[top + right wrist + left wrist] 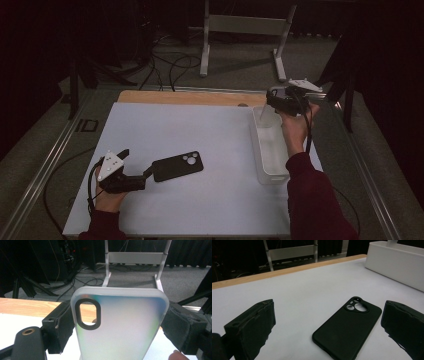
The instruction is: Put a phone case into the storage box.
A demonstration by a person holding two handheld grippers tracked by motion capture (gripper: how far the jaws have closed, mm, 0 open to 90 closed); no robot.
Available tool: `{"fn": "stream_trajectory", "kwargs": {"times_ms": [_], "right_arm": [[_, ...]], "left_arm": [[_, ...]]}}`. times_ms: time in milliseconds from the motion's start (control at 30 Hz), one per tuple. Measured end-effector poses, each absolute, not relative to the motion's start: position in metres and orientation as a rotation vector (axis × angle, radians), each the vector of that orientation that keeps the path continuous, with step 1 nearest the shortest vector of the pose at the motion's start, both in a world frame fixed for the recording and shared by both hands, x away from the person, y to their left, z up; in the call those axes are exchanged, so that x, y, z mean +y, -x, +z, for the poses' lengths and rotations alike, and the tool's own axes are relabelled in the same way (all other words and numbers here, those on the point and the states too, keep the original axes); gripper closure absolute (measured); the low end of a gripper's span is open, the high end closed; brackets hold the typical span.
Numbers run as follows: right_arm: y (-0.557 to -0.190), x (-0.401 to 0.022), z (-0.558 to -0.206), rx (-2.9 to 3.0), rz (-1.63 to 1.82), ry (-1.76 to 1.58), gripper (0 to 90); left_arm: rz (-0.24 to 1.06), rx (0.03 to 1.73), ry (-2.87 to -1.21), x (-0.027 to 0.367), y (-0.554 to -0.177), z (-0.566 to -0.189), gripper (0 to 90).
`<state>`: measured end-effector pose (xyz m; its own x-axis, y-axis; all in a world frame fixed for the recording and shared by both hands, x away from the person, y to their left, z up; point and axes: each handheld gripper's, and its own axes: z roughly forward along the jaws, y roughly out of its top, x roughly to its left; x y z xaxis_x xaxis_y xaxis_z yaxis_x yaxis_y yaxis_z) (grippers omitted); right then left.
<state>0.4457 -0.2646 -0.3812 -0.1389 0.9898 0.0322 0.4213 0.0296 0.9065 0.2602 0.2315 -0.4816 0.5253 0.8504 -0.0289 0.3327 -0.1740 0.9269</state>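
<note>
A black phone case point(177, 166) point(347, 327) lies flat on the white mat point(200, 125), camera cutout pointing away from me. My left gripper point(148, 172) point(328, 315) rests on the mat at the case's near end, jaws open, one on each side and not touching it. Over the far end of a white bin point(260, 165), my right gripper point(272, 102) point(120, 320) is shut on a translucent white phone case point(263, 116) point(125, 340). That case stands upright between the pads, gripped by its two long edges, with its oval camera cutout at the upper left.
The long white bin point(397, 267) runs along the mat's right side. A strip of wooden tabletop point(190, 97) shows beyond the mat. On the floor behind stand a white metal frame point(245, 30) and loose cables point(170, 70).
</note>
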Motion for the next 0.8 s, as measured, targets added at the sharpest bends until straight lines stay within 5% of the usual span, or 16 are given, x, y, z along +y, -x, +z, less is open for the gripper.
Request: {"fn": "stream_trajectory", "kwargs": {"times_ms": [800], "right_arm": [[-0.453,-0.255,-0.411,1.637,1.041,-1.521,16.7]], "left_arm": [[0.634,0.995,-1.739,0.232,-0.260,-0.481,0.0]]}}
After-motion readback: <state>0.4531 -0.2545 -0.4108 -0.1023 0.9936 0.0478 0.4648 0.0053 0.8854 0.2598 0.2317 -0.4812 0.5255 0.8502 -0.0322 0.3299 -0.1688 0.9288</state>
